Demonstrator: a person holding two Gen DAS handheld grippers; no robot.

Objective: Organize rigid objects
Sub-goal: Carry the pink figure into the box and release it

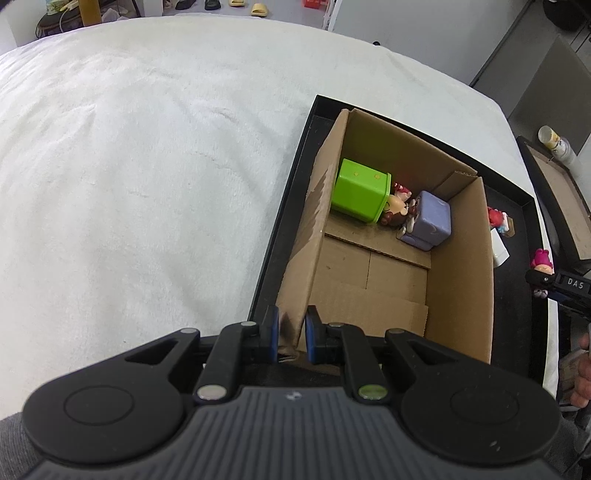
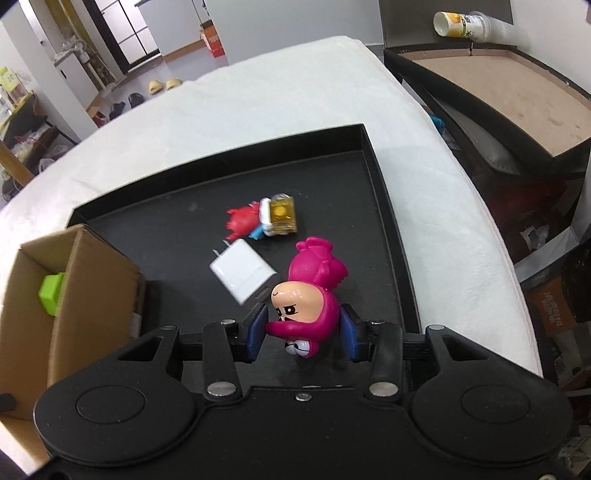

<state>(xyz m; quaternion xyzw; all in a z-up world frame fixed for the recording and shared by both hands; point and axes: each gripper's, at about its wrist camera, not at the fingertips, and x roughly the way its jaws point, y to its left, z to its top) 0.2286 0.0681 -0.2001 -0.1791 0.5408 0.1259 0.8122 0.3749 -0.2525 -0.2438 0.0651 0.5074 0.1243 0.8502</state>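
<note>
bed [image 1: 129, 166] white, carries tray [image 2: 373, 155] | box [image 1: 461, 266] on tray's left part: L tool [image 1: 289, 332] clamps near wall | R view only: R tool [image 2: 303, 332] narrow, grips pink figure [image 2: 314, 291] nr tray's near edge | charger [image 2: 242, 273] part-hidden

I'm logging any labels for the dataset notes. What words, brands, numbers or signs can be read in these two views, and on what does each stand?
"DAS": white letters on the black body of the right claw, seen at the edge of the left wrist view.
Print on the white and yellow bottle lying on the side table: too small to read.
Print on the orange carton in the background: too blurred to read.
Nothing else carries readable text.
</note>
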